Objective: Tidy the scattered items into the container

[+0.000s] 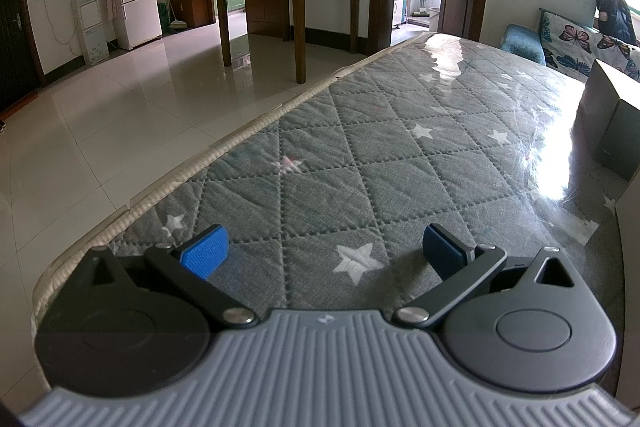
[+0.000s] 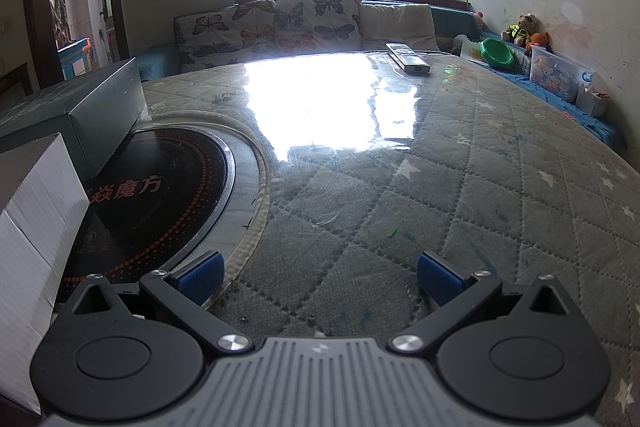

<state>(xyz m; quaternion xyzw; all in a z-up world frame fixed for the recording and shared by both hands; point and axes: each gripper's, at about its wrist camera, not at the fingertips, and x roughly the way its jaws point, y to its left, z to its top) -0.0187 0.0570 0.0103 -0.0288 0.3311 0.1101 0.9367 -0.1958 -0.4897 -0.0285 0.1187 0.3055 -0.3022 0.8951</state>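
The left gripper point(image 1: 325, 253) hovers with jaws spread wide and empty over the grey quilted star-patterned counter point(image 1: 400, 155), a dark green cardboard box point(image 1: 608, 123) far ahead to its right. The right gripper point(image 2: 320, 277) is likewise wide apart and empty; two silver remote controls point(image 2: 406, 58) lie far ahead, and a white corrugated box point(image 2: 36, 211) stands close at its left.

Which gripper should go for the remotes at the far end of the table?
Right. The right gripper is open and looks down the table at the remotes, with bare quilted cover between. The left gripper, also open, sees no loose item.
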